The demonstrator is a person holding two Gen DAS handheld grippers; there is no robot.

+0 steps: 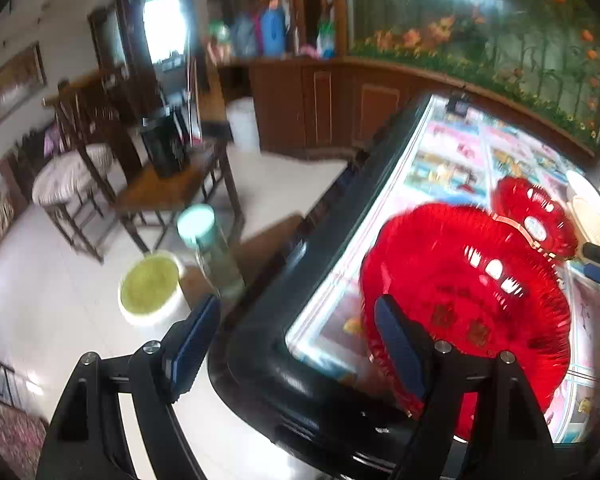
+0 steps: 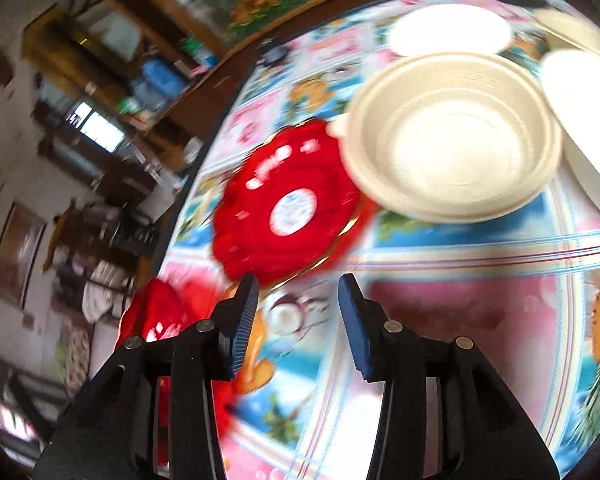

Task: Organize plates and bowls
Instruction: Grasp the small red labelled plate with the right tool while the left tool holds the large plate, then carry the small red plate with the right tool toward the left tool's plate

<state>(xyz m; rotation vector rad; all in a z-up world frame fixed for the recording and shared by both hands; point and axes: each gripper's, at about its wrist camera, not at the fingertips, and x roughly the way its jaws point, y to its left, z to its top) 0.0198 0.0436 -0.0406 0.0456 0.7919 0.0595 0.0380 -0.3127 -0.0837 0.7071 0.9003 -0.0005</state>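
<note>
A large red fluted plate [image 1: 472,304] lies on the colourful table [image 1: 452,152] near its corner, with a smaller red plate [image 1: 534,216] beyond it. My left gripper [image 1: 296,336] is open over the table's black corner edge, its right finger over the large plate's rim. In the right wrist view my right gripper [image 2: 296,312] is open and empty above the tablecloth [image 2: 440,320], just in front of the small red plate [image 2: 288,204]. A cream bowl [image 2: 456,136] overlaps that plate's far edge. White plates [image 2: 450,30] lie behind and to the right [image 2: 584,120]. The large red plate [image 2: 156,312] shows at lower left.
A clear bottle with a pale green lid [image 1: 212,252] and a white bucket of green stuff [image 1: 152,288] stand on the floor left of the table. Wooden chairs [image 1: 112,148] and a small table stand further left. A wooden cabinet [image 1: 340,108] lines the back wall.
</note>
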